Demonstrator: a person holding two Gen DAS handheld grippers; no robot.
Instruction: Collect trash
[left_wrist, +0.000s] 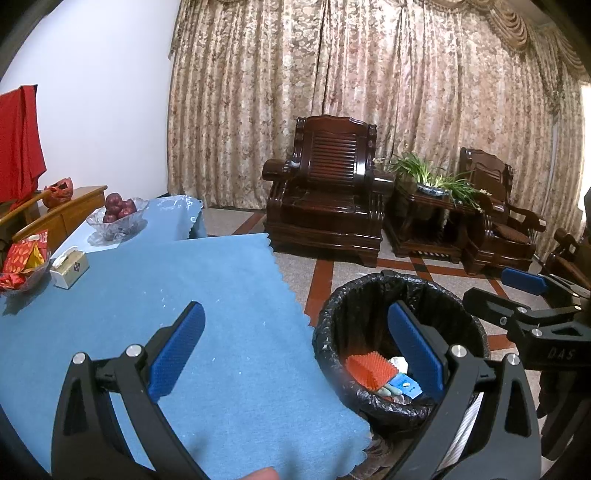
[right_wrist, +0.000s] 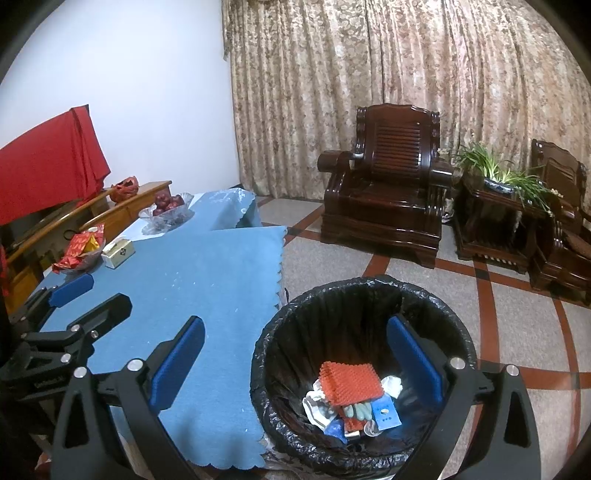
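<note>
Trash (right_wrist: 351, 395) — an orange spiky mat, crumpled paper, a blue packet — lies in the black-lined bin (right_wrist: 458, 332) beside the blue-clothed worktop (right_wrist: 207, 280). Both the left gripper (left_wrist: 295, 350) and right gripper (right_wrist: 295, 358) hover with jaws wide apart and empty. Collection looks nearly done; next comes a scan of the worktop for leftovers.

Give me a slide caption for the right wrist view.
Open tongs above a lined bin holding trash, beside a blue-clothed table.
</note>
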